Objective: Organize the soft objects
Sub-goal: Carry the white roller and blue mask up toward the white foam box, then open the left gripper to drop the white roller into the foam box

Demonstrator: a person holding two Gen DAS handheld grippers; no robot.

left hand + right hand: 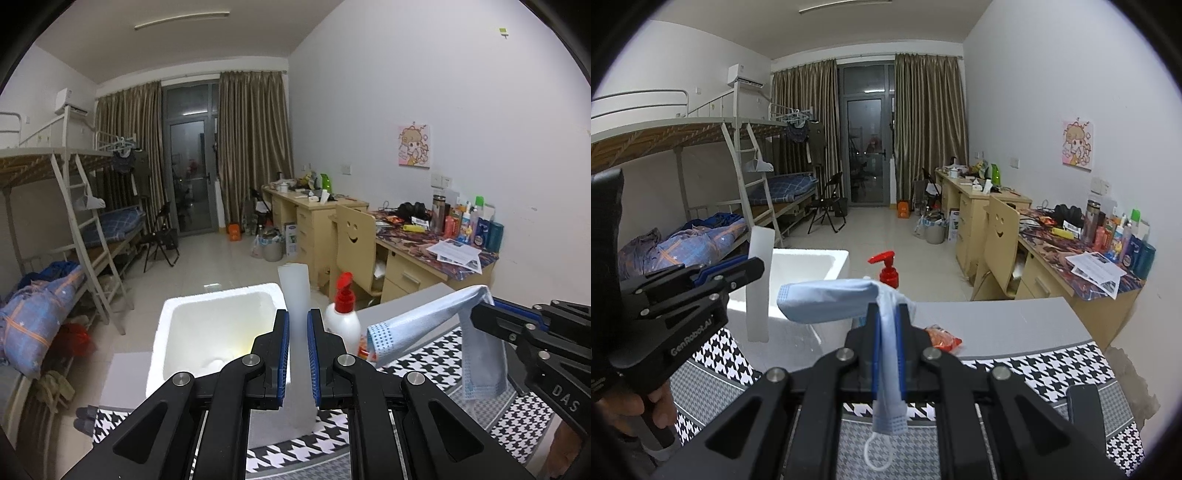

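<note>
Beside the white foam box (221, 325), each tool grips something soft.

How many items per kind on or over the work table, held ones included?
Face mask: 1, held in right gripper
White foam strip: 1, held in left gripper
Foam box: 1
Pump bottle: 1
Orange snack packet: 1
Total: 5

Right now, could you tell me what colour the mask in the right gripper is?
Light blue mask, clearest in the right wrist view.
</note>
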